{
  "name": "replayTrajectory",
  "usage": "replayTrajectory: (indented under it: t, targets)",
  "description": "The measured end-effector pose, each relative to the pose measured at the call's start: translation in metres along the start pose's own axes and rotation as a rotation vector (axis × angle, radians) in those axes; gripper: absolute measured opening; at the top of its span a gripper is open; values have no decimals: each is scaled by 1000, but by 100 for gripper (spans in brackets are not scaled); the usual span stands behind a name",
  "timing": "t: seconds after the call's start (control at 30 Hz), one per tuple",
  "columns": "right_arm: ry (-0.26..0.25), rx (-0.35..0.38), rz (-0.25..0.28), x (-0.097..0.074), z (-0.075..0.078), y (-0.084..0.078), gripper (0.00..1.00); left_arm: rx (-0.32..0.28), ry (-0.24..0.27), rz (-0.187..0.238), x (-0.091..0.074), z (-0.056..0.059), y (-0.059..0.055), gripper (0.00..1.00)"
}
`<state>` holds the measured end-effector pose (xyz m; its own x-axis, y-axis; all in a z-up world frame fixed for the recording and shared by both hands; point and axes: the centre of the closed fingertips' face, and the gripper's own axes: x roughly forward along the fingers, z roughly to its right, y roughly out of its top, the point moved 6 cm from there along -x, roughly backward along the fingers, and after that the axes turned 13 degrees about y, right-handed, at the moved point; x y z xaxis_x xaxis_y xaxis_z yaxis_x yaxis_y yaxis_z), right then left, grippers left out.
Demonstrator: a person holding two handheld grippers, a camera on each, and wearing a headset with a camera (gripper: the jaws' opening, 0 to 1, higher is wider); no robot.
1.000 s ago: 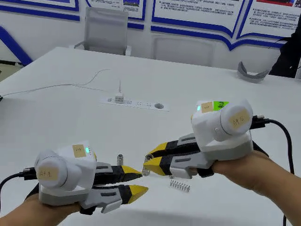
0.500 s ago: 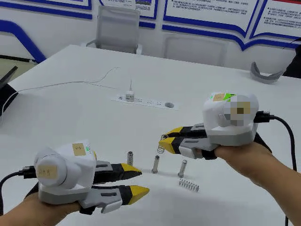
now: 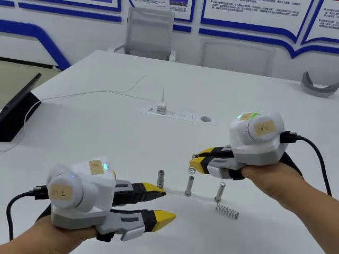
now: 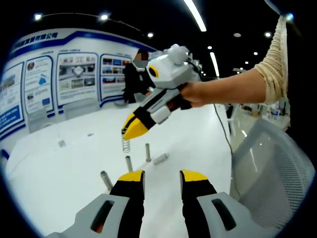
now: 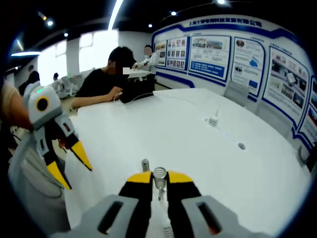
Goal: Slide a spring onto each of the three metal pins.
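White workbench [image 3: 95,121] under blue-trimmed wall posters [image 3: 254,13], a power strip [image 3: 177,113] set into the top at twelve o'clock from the pins, a dark screen [image 3: 16,114] leaning at the nine o'clock edge.

Down at seven o'clock in the head view sits the left gripper [image 3: 160,202] — jaws parted by a clear gap, nothing between them, yellow tips aimed toward the pins. Just past those tips the first pin [image 3: 160,184] stands upright with a seated spring [image 3: 161,175] coiled round it.

Next along, the middle pin [image 3: 189,186] is bare. At its twelve o'clock hangs the held spring [image 3: 192,169] — pinched at its upper end by the right gripper [image 3: 197,162], jaws closed tight on the coil. The spring's lower end sits just above the pin's top, and the left gripper view suggests they are a touch apart. The right gripper view looks straight down the coil, clamped between the two yellow tips.

At three o'clock of the middle one stands the third pin [image 3: 220,191], upright and bare too. At its five o'clock a loose spring [image 3: 226,211] lies flat on the workbench, near the pin but not touching it.
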<state>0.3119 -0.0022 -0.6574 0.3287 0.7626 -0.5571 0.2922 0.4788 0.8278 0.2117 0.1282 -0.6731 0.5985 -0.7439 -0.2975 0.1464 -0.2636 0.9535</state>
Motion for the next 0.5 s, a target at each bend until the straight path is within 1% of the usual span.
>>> replayTrajectory:
  t: [0.1, 0.3, 0.5]
  targets:
    - [-9, 14, -5, 2, 3, -6, 12, -3, 2, 0, 0, -1, 0, 30]
    - [-14, 27, -7, 5, 6, -9, 12, -1, -10, -9, 4, 2, -2, 30]
    - [-5, 39, -10, 7, 6, -12, 12, -3, -11, -14, 5, 1, -3, 29]
